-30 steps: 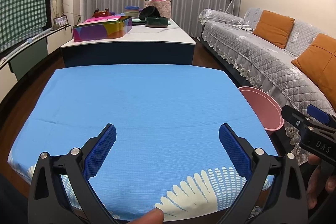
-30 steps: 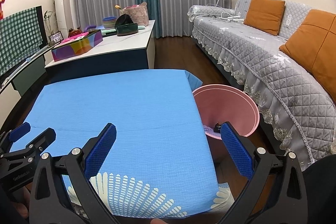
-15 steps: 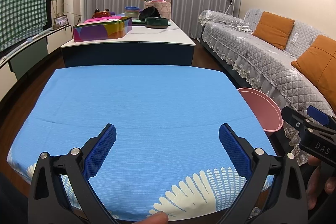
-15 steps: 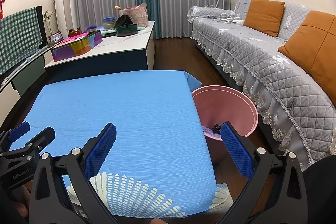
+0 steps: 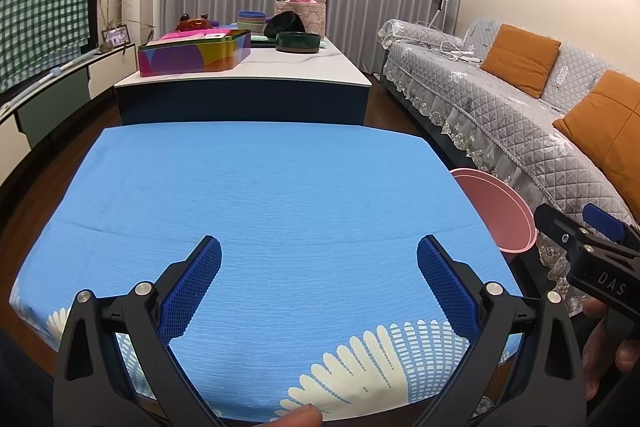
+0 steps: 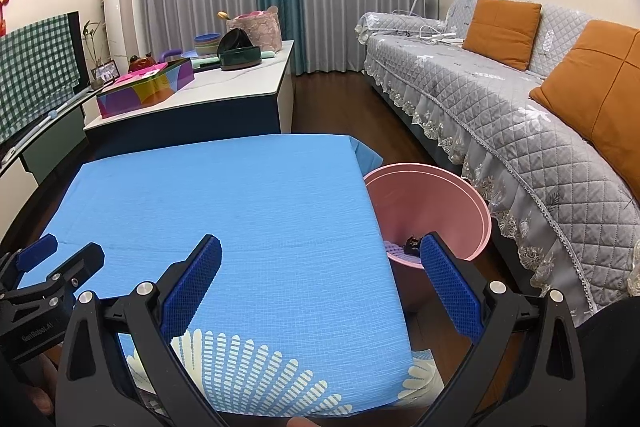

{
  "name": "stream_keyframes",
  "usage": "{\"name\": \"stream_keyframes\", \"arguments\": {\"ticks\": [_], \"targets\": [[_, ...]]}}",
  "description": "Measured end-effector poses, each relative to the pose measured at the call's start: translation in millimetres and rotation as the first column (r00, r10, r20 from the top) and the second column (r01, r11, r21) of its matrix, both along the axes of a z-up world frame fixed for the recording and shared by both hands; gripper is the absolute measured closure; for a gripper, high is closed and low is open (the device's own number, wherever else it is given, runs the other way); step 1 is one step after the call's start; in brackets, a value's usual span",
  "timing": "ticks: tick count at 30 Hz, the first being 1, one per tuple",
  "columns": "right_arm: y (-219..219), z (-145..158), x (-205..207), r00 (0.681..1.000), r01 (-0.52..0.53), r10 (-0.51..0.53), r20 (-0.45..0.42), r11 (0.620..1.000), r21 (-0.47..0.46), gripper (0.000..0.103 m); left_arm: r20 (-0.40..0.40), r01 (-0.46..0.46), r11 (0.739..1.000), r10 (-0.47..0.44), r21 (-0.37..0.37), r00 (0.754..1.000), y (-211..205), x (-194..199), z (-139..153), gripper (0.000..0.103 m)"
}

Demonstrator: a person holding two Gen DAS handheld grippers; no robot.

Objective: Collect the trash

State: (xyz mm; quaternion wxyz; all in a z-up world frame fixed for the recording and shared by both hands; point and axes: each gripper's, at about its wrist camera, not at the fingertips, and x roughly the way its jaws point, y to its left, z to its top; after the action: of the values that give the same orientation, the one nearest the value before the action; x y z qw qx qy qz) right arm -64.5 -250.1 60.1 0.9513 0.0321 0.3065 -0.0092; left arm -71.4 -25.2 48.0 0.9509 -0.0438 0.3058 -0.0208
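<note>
While both tools hover over the blue tablecloth [image 5: 280,195], the left gripper [image 5: 319,279] has its two fingers spread wide, nothing between them; the right gripper [image 6: 320,279] likewise, two fingers apart. One pink bin [image 6: 452,195] stands just beside the cloth's right edge. Inside it: one small dark scrap [image 6: 411,245] on one pale purple piece [image 6: 394,251] (details too small to tell). Two orange cushions [image 6: 502,29] lie on the sofa [image 6: 500,115] beyond the bin.
</note>
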Motion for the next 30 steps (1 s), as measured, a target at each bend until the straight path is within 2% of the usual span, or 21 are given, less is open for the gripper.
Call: {"name": "stream_keyframes", "arguments": {"ticks": [30], "targets": [[-2.3, 0.0, -0.1, 1.000, 0.006, -0.006, 0.000, 1.000, 0.005, 0.005, 0.001, 0.007, 1.000, -0.007, 0.002, 1.000, -3.8, 0.7, -5.5, 0.008]]}}
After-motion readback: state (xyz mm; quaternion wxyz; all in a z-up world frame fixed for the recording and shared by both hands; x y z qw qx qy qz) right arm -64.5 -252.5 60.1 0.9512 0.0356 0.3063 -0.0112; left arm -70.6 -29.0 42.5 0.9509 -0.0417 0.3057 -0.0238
